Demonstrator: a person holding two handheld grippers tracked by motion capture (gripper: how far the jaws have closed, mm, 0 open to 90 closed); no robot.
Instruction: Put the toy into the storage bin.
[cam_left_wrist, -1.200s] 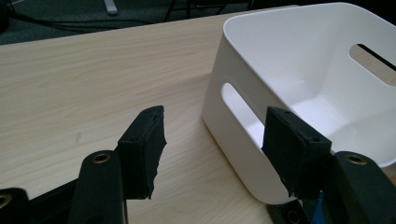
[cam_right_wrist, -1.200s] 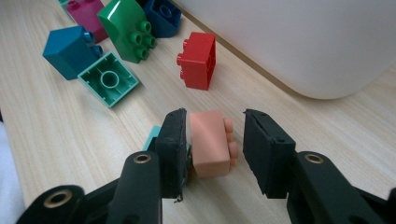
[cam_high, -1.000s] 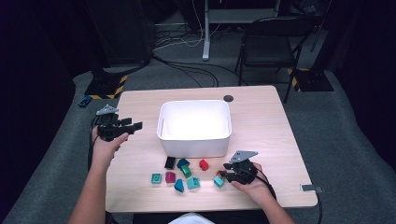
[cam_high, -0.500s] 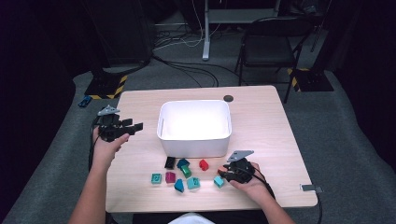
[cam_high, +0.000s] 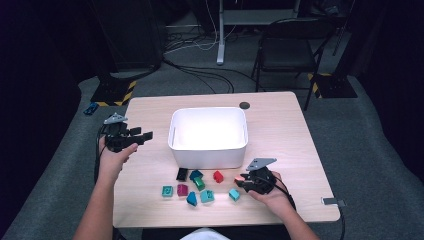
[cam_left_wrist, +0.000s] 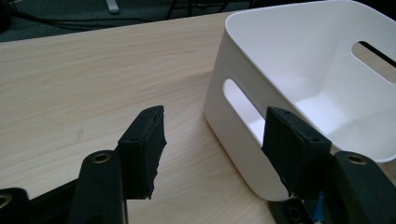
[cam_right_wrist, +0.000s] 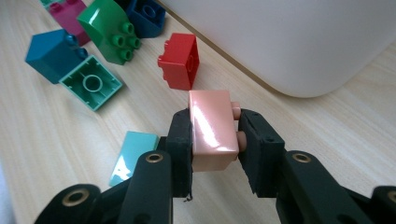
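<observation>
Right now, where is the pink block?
The pink block sits pinched in the right claw, low over the table's near right part, just beside the red block and the white tub.

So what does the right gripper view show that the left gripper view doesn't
Right gripper view alone: the right gripper with jaws that have just been closing, now shut on a glossy pink plastic brick, plus a red studded brick, a green studded brick and a pale teal hollow brick lying loose. Left gripper view alone: the open left gripper, with nothing between its jaws, and the tub's slotted handles. Both share the white plastic tub and the light wooden table.
</observation>
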